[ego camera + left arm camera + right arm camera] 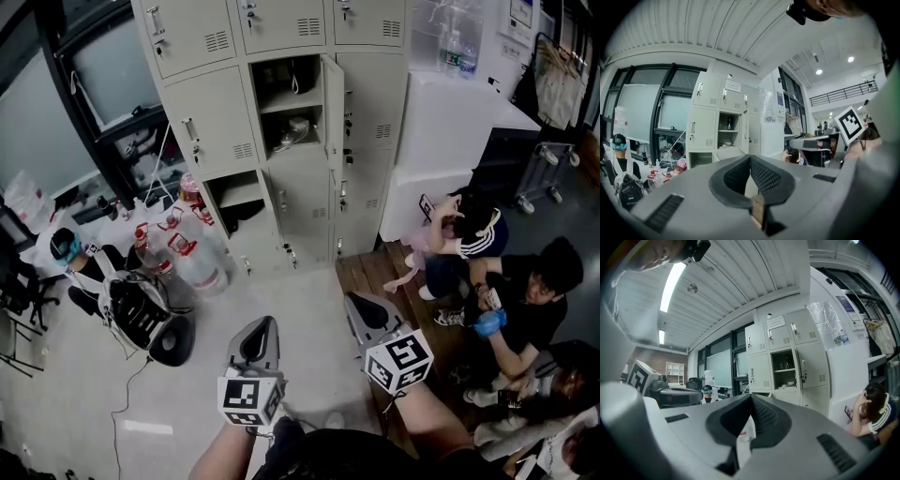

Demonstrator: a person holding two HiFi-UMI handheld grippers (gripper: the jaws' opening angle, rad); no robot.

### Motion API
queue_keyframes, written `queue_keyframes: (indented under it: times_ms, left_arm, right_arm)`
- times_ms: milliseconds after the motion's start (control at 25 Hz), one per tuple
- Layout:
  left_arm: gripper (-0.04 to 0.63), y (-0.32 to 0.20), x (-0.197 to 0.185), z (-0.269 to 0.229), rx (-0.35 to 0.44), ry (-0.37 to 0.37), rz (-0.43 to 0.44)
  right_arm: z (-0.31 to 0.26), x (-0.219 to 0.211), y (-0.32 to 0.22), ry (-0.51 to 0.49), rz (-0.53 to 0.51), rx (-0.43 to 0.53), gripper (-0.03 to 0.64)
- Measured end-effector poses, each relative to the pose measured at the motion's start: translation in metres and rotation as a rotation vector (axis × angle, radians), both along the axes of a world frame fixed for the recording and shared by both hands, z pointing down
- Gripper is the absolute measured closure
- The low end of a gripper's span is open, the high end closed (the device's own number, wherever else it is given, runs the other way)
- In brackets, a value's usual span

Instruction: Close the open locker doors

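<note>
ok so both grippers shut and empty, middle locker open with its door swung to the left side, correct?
One slip: the open door of the middle locker stands at the compartment's right side, not the left, as the head view shows. The left gripper and right gripper are shut and empty, as you say.

pale floor [291, 309]: a bank of lockers [216, 122] stands at its far edge; large clear water bottles [192, 253] cluster just beside the lockers' left foot; nearer lie a black backpack [136, 309] and a dark round object [173, 342]. a wooden strip [366, 272] at right carries seated people [525, 300].
</note>
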State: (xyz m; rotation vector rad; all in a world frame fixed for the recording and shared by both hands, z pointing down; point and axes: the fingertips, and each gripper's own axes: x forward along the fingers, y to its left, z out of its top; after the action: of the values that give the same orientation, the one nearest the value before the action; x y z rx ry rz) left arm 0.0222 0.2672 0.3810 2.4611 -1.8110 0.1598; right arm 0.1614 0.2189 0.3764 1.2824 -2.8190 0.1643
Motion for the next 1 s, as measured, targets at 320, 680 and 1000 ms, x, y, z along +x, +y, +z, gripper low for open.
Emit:
queue_keyframes:
  times_ms: [320, 680, 1000]
  left_arm:
    - [0.589, -0.013, -0.032, 0.004, -0.044, 0.003, 0.005]
    - [0.589, -0.042, -0.075, 0.003, -0.032, 0.005, 0.033]
    - [0.589, -0.071, -0.117, 0.011, -0.066, 0.005, 0.073]
  right_arm:
    - [0.001, -0.031, -0.015, 0.008, 0.004, -0.010, 0.617]
    - [0.001, -0.075, -0.043, 0.012, 0.026, -0.023, 0.617]
    - [0.002, -0.118, -0.074, 0.001, 0.063, -0.031, 0.617]
